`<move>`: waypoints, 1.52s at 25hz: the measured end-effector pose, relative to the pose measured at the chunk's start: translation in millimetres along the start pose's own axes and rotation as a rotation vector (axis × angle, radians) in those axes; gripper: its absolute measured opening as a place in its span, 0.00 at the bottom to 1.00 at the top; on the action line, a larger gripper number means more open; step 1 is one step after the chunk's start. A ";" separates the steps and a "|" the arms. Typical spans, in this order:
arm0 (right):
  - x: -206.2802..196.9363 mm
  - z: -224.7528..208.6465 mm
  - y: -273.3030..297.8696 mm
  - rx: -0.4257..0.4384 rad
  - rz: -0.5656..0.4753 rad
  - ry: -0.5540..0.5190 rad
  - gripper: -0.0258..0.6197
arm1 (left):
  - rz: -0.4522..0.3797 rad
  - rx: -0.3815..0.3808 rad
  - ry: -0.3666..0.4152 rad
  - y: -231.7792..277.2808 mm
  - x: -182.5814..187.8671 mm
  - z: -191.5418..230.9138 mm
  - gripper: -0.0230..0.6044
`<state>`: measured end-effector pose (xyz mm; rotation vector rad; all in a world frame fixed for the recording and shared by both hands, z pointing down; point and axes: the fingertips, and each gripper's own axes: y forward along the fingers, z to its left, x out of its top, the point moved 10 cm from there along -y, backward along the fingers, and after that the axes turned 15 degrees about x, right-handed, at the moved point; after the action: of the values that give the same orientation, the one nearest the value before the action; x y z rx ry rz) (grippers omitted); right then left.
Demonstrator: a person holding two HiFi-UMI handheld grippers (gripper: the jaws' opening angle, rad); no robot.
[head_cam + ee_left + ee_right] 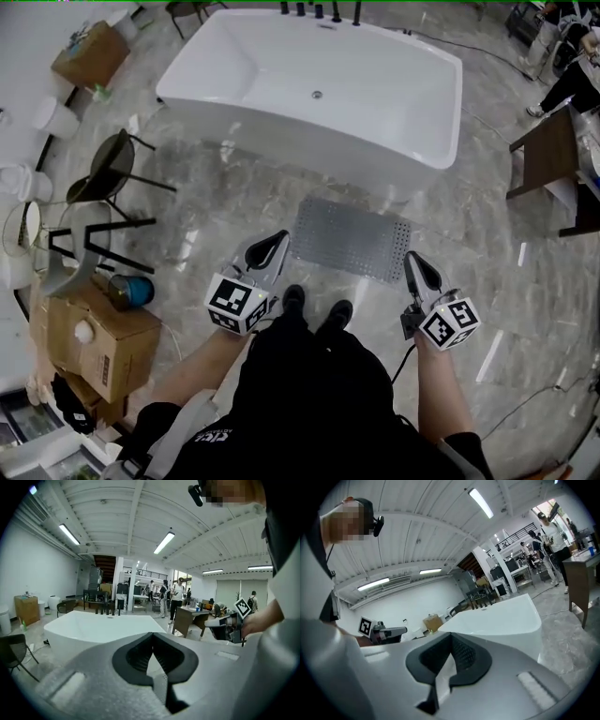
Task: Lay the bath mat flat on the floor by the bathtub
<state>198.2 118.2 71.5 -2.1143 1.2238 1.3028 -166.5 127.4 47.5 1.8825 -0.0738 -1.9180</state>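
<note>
While both pairs of jaws sit pressed together with nothing between them, the left gripper (278,238) and the right gripper (412,259) hang above the floor on the person's side of the bathtub (309,131) — one by each corner of the bath mat (352,238) farthest from the tub. The mat (grey, dotted with small holes) lies flat just beside the bathtub's long wall, free of both grippers. The person's shoes (293,298) stand just past the mat, away from the bathtub.
</note>
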 end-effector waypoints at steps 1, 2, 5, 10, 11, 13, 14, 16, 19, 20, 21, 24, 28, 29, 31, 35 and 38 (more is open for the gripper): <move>10.4 6.7 -2.5 0.006 -0.025 -0.003 0.04 | -0.008 0.000 -0.002 -6.8 7.0 -6.0 0.05; 20.8 12.1 -4.7 0.009 -0.049 -0.010 0.04 | -0.017 -0.002 -0.005 -12.1 13.3 -11.2 0.05; 46.9 26.7 -5.9 0.013 -0.098 -0.045 0.04 | -0.043 -0.011 -0.023 -26.6 29.0 -18.0 0.05; 68.1 60.9 3.8 0.027 -0.133 -0.103 0.04 | -0.029 -0.043 0.028 -52.7 41.2 -11.4 0.05; 70.6 67.0 8.3 0.033 -0.134 -0.112 0.04 | -0.025 -0.041 0.031 -55.7 43.5 -7.9 0.05; 75.6 78.8 18.1 0.048 -0.142 -0.129 0.04 | -0.021 -0.029 0.019 -59.5 49.3 0.9 0.05; 78.9 84.0 22.0 0.048 -0.152 -0.140 0.04 | -0.020 -0.022 0.014 -60.2 52.2 5.2 0.05; 88.0 92.3 27.3 0.028 -0.191 -0.156 0.04 | -0.021 -0.010 0.016 -59.3 57.1 12.7 0.05; 100.4 106.9 36.6 0.028 -0.225 -0.184 0.04 | -0.050 0.011 0.024 -57.7 65.6 25.3 0.05; 103.6 112.5 40.4 0.035 -0.214 -0.204 0.04 | -0.062 0.018 0.021 -57.2 70.3 30.1 0.05; 106.6 117.6 43.4 0.041 -0.198 -0.225 0.04 | -0.075 0.024 0.016 -56.7 75.7 34.5 0.05; 116.3 127.5 44.7 0.048 -0.173 -0.256 0.04 | -0.114 0.035 0.017 -56.2 92.4 41.5 0.05; 128.4 135.3 38.0 0.052 -0.165 -0.301 0.04 | -0.148 0.037 0.042 -55.1 107.2 39.6 0.05; 130.0 137.3 36.2 0.053 -0.159 -0.316 0.04 | -0.151 0.037 0.049 -55.7 109.3 38.4 0.05; 132.0 139.1 30.6 0.054 -0.151 -0.335 0.04 | -0.153 0.040 0.067 -58.1 111.7 35.5 0.05; 132.6 137.2 17.1 0.055 -0.154 -0.336 0.04 | -0.149 0.039 0.061 -63.3 110.1 32.0 0.05; 130.0 134.9 13.7 0.035 -0.119 -0.359 0.04 | -0.147 0.044 0.064 -67.0 111.8 30.3 0.05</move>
<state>140.4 139.8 -105.9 -1.7967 0.9485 1.5118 -210.5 140.4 -78.2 2.0276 0.0438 -1.9632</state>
